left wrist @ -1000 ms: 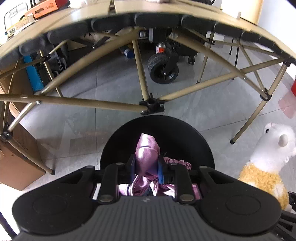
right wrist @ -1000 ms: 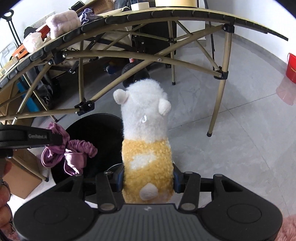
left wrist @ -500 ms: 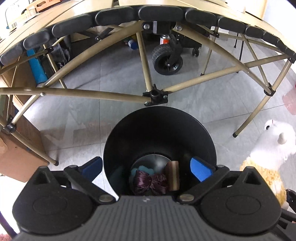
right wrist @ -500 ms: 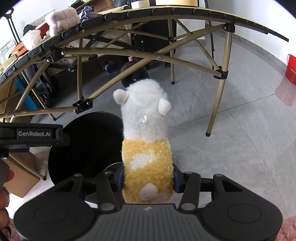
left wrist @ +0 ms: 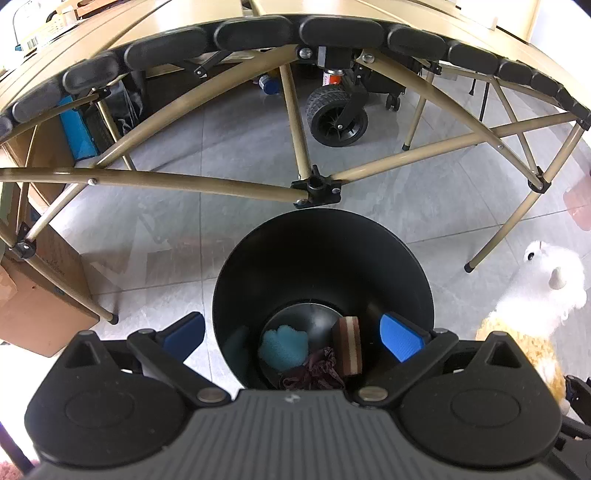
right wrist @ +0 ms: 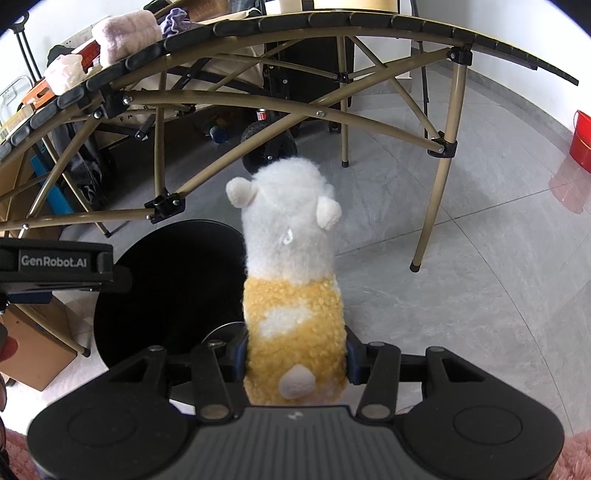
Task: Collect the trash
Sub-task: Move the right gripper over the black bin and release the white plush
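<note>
1. Dropping the plush toy (right wrist: 293, 295) into the black bin (left wrist: 321, 258) looks like the step in hand. To do it well, carry the toy leftward until it hangs fully over the bin's mouth, clear of the rim, and let go only then.
2. Left tongs (left wrist: 291, 332): spread wide and holding nothing, hovering directly above the bin's opening, with one blue pad (left wrist: 400, 339) showing on each side.
3. Right tongs (right wrist: 295, 360): closed around the toy's yellow lower body, gripping it upright with its white head pointing away from the camera. The toy sits just beside the bin, to its right, not yet over it.
4. Bin contents, seen from the left wrist view: a dark purple scrunchie (left wrist: 314, 373), a light blue spongy piece (left wrist: 283, 345) and a brown and cream block (left wrist: 348, 345) lie at the bottom.
5. Surroundings: the bin stands on a grey tiled floor (right wrist: 461, 277) in front of a folding worktop (left wrist: 295, 27) with tan crossed legs.
</note>
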`<state>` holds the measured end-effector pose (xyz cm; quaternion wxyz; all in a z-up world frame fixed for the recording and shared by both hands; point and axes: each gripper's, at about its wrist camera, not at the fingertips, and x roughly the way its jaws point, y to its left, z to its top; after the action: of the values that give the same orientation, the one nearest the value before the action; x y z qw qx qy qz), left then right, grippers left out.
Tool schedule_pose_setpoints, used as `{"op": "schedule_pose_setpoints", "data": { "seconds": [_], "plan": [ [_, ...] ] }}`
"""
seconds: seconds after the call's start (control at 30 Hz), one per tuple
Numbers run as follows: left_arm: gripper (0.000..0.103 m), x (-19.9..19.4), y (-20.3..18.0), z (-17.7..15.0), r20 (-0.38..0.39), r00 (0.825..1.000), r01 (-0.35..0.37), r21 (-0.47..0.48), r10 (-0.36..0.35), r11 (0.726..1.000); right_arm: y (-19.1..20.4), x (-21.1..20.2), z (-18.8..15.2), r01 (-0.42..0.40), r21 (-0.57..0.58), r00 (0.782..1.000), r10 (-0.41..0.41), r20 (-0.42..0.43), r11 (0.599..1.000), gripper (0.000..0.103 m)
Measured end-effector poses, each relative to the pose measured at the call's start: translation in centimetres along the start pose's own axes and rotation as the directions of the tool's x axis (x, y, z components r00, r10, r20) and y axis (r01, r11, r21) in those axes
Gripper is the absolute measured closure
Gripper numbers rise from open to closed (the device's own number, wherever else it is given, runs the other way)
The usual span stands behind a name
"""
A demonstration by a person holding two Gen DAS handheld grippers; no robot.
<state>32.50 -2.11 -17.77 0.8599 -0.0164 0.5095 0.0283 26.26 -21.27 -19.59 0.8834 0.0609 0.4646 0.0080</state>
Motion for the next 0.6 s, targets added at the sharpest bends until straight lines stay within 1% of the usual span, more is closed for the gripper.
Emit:
{"op": "schedule_pose_setpoints", "data": {
  "seconds": [0.17, 0.43, 0.6],
  "plan": [
    [0.000, -0.7, 0.7, -0.3, 0.005, 1.000, -0.002, 0.008, 0.002, 1.000, 0.2, -0.1, 0.0, -0.011, -0.010, 1.000, 0.011, 0.006, 1.000, 0.056],
    [0.000, -2.5, 2.7, -0.5, 0.028, 1.000, 0.013, -0.018, -0.013, 1.000, 1.6, -0.5, 0.1, -0.041, -0.054, 0.999, 0.042, 0.018, 0.998, 0.056],
    [0.000, -3.9, 4.2, -0.8, 0.058, 0.998, -0.005, -0.027, 0.007, 1.000, 2.8, -0.7, 0.1, -0.062, -0.094, 0.998, 0.064, 0.023, 0.994, 0.056]
  ]
}}
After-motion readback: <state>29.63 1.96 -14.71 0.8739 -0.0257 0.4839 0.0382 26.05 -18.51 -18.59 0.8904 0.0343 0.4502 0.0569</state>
